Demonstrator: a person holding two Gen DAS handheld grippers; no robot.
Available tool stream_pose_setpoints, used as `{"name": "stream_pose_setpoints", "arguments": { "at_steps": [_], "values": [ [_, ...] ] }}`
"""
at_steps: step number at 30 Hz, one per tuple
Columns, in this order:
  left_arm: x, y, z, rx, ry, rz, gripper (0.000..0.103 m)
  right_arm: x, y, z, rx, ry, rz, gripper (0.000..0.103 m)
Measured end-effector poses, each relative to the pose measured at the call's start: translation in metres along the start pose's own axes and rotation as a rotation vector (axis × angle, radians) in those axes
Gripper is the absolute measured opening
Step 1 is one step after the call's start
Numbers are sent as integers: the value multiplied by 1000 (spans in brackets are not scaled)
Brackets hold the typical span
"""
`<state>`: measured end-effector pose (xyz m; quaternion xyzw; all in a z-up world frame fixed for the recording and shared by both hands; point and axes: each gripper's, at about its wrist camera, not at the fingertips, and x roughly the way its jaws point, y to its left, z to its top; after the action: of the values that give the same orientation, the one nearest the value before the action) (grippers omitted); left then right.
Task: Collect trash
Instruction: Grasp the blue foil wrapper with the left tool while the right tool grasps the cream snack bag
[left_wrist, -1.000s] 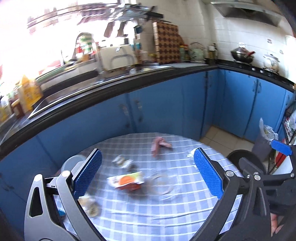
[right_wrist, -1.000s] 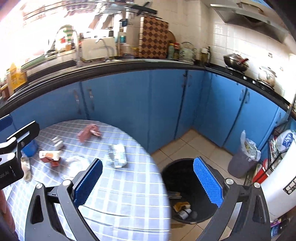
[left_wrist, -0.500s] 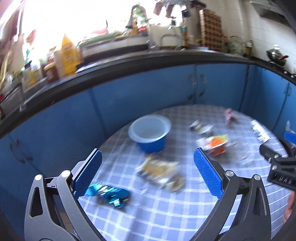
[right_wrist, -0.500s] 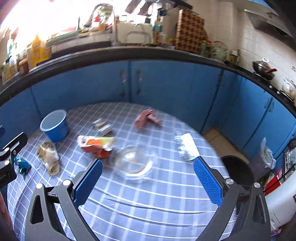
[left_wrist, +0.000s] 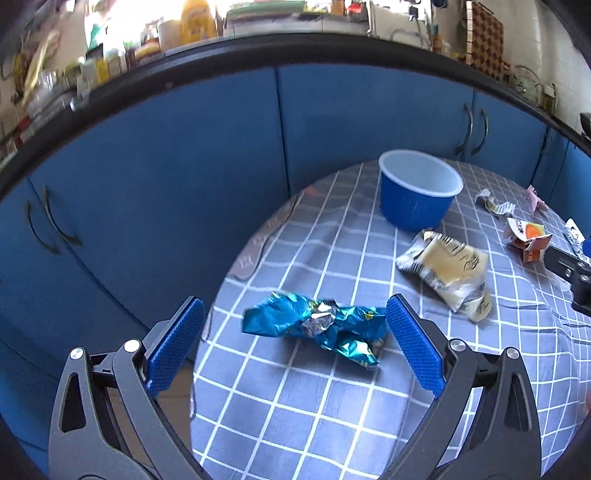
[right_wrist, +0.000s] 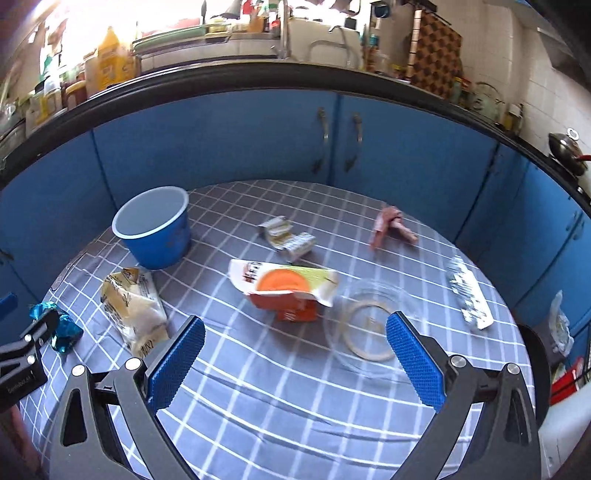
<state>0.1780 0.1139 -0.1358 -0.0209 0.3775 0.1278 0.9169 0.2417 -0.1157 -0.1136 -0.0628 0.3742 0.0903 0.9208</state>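
Note:
A crumpled teal foil wrapper lies near the left edge of the round checked table. My left gripper is open and low over it, with the wrapper between its blue pads and close to the right one. My right gripper is open above the table's front, holding nothing. Ahead of it lies an orange carton, with a clear glass dish to the right. A yellow-and-silver packet lies beside a blue bowl. The teal wrapper also shows at the right wrist view's far left.
A small crumpled wrapper, a pink wrapper and a silver foil strip lie further back and to the right. A dark bin stands on the floor past the table's right edge. Blue cabinets curve behind.
The left gripper swung left and came down over the teal wrapper. The right gripper turned from the floor bin back over the table and moved lower. Both stayed open.

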Motion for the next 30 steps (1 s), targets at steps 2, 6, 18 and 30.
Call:
{"name": "stream_pose_setpoints", "arguments": {
  "at_steps": [2,6,18,30],
  "values": [
    [1,-4,0,7,8,-6,97,7,5,2,-11,8,10,96],
    [4,-16,0,42,23,-19,97,13,14,6,-28,10,41,96],
    [24,5,4,-59,108,-66,49,20,101,5,-352,-46,165,96],
    [21,3,8,-76,101,-141,28,26,78,-1,-251,56,309,20]
  ]
}}
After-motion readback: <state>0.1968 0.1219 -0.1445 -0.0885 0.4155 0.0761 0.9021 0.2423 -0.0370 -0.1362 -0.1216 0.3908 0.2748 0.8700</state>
